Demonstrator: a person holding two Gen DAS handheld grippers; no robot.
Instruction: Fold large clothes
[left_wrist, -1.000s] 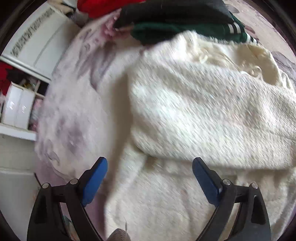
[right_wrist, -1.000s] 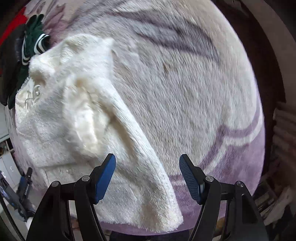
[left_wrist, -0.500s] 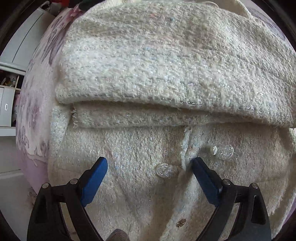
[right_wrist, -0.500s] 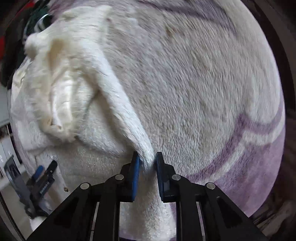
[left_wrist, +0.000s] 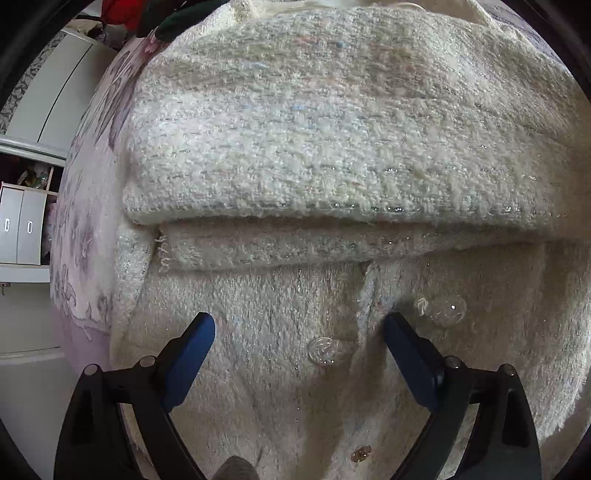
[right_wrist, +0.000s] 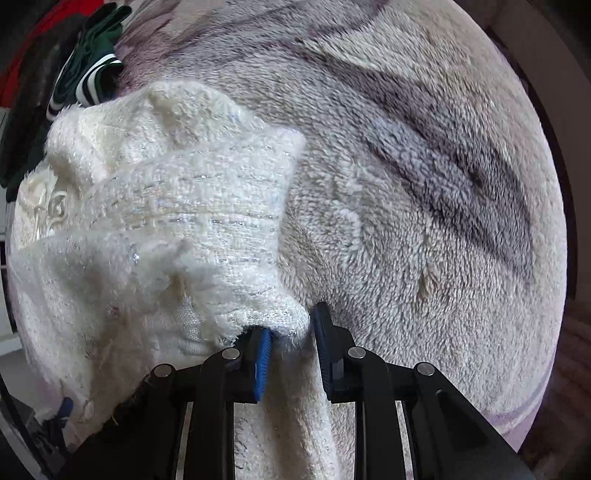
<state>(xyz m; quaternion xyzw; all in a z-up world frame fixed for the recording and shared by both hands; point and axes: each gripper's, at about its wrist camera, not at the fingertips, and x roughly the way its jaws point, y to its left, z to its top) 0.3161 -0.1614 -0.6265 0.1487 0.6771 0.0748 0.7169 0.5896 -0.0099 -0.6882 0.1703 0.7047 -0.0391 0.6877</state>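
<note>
A cream fuzzy knit jacket (left_wrist: 332, 129) with clear round buttons (left_wrist: 323, 350) lies partly folded on a purple-patterned fleece blanket (right_wrist: 424, 184). In the left wrist view my left gripper (left_wrist: 299, 332) is open, its blue pads spread just above the jacket's buttoned front, holding nothing. In the right wrist view my right gripper (right_wrist: 291, 339) is shut on the jacket's edge (right_wrist: 284, 325), with the cloth bunched and lifted between the blue pads. The jacket (right_wrist: 147, 221) fills the left half of that view.
A green garment with white stripes (right_wrist: 88, 70) and a red one (left_wrist: 122, 14) lie at the far end of the blanket. White cabinets and shelves (left_wrist: 26, 221) stand to the left beyond the blanket's edge.
My right gripper closed on the jacket's edge and has pulled it up and over toward the left. My left gripper moved in low over the jacket's front and stays open.
</note>
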